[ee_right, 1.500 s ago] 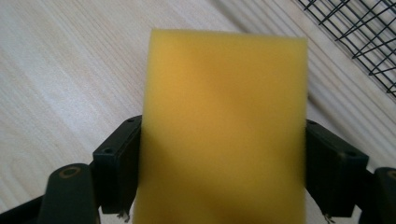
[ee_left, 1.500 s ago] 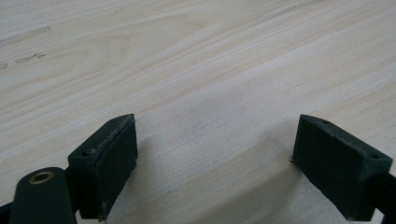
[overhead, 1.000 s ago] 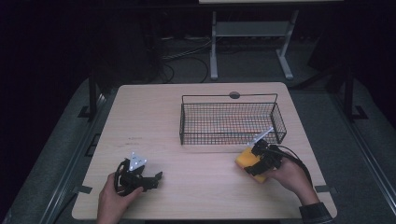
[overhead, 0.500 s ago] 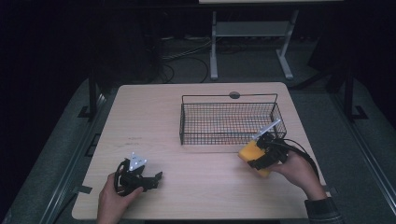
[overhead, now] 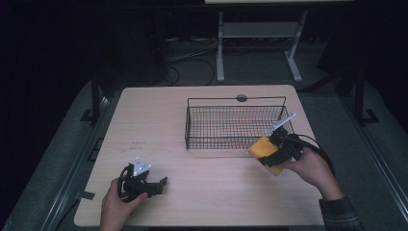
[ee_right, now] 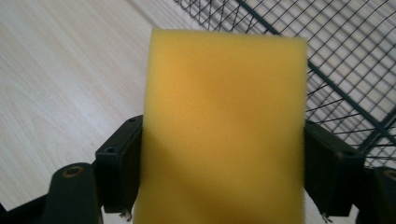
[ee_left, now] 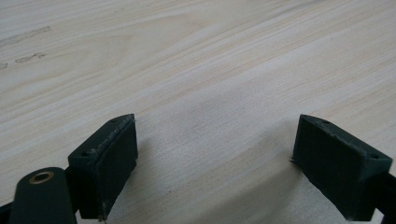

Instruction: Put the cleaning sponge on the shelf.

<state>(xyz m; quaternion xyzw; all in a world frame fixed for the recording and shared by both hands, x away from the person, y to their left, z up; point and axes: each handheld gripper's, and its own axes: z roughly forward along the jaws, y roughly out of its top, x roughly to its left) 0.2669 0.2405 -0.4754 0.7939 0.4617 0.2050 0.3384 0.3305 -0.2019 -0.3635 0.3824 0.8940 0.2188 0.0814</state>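
Right gripper [overhead: 270, 150] clamped on yellow rectangular foam sponge [ee_right: 224, 126], held above light wooden table [overhead: 159, 125]; black wire mesh basket [overhead: 226, 126] just beyond. Left gripper [ee_left: 215, 158] jaws wide apart, nothing between, table close beneath.

Sponge [ee_right: 224, 130] blurred up close in the right gripper view, lower end cut off by the bottom edge. Part of the wire basket [ee_right: 345, 60] hidden behind it. Near edge of the desk [overhead: 202, 219] cut off in the high view, along with both forearms.
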